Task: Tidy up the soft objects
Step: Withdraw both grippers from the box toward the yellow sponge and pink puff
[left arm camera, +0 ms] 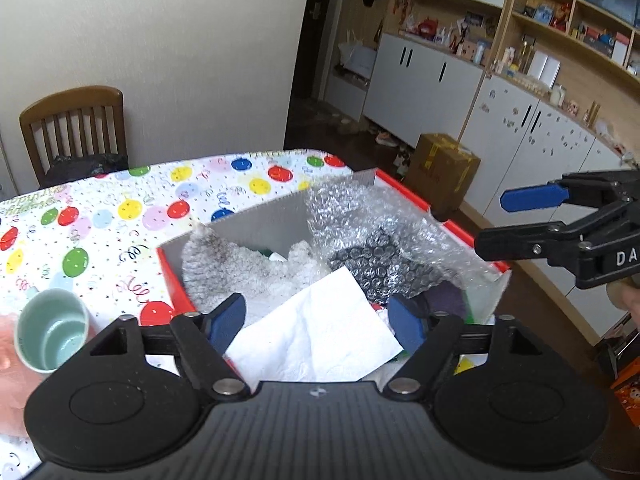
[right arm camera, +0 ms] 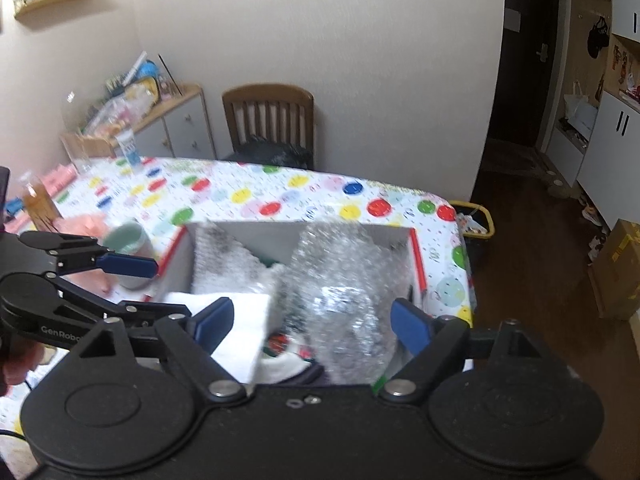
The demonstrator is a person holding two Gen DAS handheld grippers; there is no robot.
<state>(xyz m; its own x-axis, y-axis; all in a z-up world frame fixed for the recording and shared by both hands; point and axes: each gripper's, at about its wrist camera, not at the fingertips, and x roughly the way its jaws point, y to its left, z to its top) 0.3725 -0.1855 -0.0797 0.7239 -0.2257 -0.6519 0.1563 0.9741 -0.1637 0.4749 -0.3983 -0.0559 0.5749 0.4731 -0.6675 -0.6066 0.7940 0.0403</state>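
Observation:
A red box with grey inner walls (left arm camera: 256, 222) stands on the balloon-print table. It holds a fluffy grey-white cloth (left arm camera: 240, 264), bubble wrap (left arm camera: 372, 232), a white tissue (left arm camera: 320, 336) and a dark purple cloth (left arm camera: 444, 300). My left gripper (left arm camera: 322, 326) is open above the box's near side, with the tissue lying between its fingers, not pinched. My right gripper (right arm camera: 312, 322) is open above the box (right arm camera: 288, 234), over the bubble wrap (right arm camera: 344, 280). The tissue (right arm camera: 240, 320) lies by its left finger. The right gripper also shows in the left wrist view (left arm camera: 516, 216).
A pale green cup (left arm camera: 52, 330) stands left of the box, also in the right wrist view (right arm camera: 130, 244). Something pink (right arm camera: 88, 224) lies beside it. A wooden chair (right arm camera: 272, 120) is behind the table. A cardboard box (left arm camera: 444, 168) sits on the floor to the right, near white cabinets.

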